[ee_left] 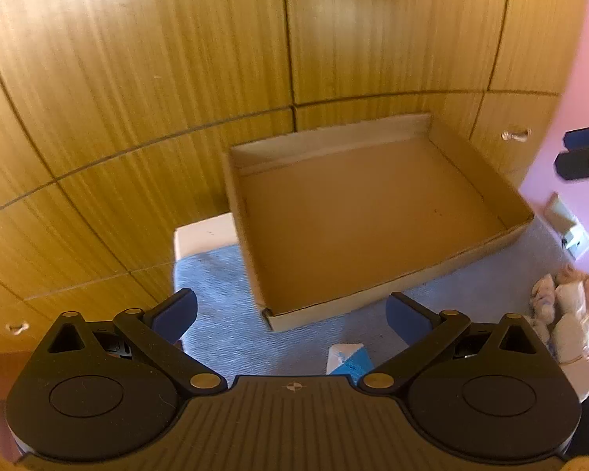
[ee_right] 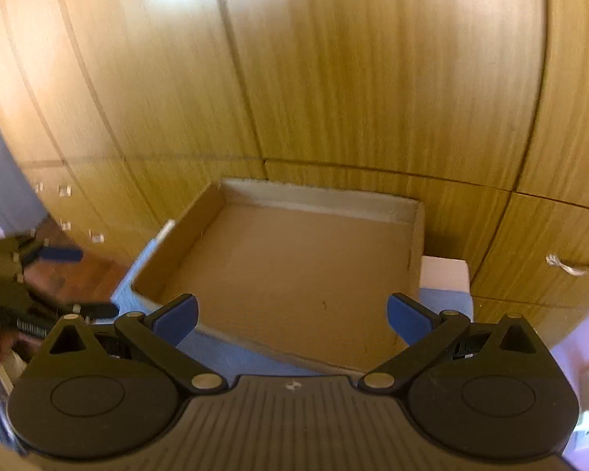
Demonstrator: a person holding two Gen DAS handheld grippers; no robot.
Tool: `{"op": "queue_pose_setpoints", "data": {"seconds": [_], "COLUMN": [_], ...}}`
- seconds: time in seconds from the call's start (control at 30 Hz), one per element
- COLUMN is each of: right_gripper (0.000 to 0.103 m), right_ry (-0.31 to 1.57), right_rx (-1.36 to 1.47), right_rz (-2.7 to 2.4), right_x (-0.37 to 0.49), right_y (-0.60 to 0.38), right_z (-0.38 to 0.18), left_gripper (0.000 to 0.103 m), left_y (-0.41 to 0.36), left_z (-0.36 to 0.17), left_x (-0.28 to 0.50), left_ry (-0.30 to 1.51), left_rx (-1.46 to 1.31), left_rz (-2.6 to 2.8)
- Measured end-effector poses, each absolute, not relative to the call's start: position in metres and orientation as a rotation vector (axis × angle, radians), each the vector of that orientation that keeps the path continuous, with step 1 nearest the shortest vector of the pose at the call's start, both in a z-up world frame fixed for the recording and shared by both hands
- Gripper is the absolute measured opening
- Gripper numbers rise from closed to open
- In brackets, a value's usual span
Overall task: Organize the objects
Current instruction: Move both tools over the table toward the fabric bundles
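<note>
Left gripper [ee_left: 292, 316] jaws wide, empty; blue-white carton [ee_left: 347, 357] half hidden behind it. Right gripper [ee_right: 292, 316] likewise wide. Cardboard tray [ee_left: 392, 298] bare; pale bundles [ee_left: 565, 314] blurred at edge.

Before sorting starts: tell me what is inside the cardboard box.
Nothing: the cardboard box shows only its bare brown floor in both views. The strip just inside its near wall is hidden in the left wrist view, and the right gripper partly covers the near edge.

White lettering is seen along the black body of the left gripper [ee_right: 64, 280] at the left edge of the right wrist view, too blurred to be read. No other text, label or number can be made out.
</note>
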State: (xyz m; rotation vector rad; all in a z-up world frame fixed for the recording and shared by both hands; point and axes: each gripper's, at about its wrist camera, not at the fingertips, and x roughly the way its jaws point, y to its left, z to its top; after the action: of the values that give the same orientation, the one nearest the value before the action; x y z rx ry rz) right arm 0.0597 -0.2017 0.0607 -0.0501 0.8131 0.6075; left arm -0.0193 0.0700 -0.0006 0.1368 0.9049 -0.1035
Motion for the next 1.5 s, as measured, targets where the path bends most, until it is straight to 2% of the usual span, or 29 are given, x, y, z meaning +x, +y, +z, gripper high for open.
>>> {"op": "queue_pose_setpoints", "data": {"seconds": [0.23,0.33,0.53,1.03,1.5], "right_gripper": [0.102,0.102,0.102,0.102,0.102], "right_ry": [0.75,0.741,0.742,0.798,0.844], "right_rx": [-0.013,-0.02,-0.061,-0.08,-0.076], "right_rz": [0.536,0.572,0.606,0.6,0.543], "right_x": [0.026,0.017,0.008,0.019,0.019], "right_y": [-0.229,-0.226,-0.208,-0.172,-0.19], "right_z": [0.062,0.052,0.06,0.052,0.045], "left_gripper": [0.102,0.102,0.102,0.102,0.102], "left_y": [0.084,0.088,0.096,0.07,0.057], "left_z": [-0.003,-0.006,-0.012,-0.023,-0.042], "left_x": [-0.043,-0.057,-0.065,-0.03,-0.017], "left_ry": [0.917,0.857,0.897,0.939,0.986], "left_rx": [0.104,0.144,0.082,0.098,0.067], "left_rz": [-0.097,-0.057,-0.02,-0.052,-0.072]}}
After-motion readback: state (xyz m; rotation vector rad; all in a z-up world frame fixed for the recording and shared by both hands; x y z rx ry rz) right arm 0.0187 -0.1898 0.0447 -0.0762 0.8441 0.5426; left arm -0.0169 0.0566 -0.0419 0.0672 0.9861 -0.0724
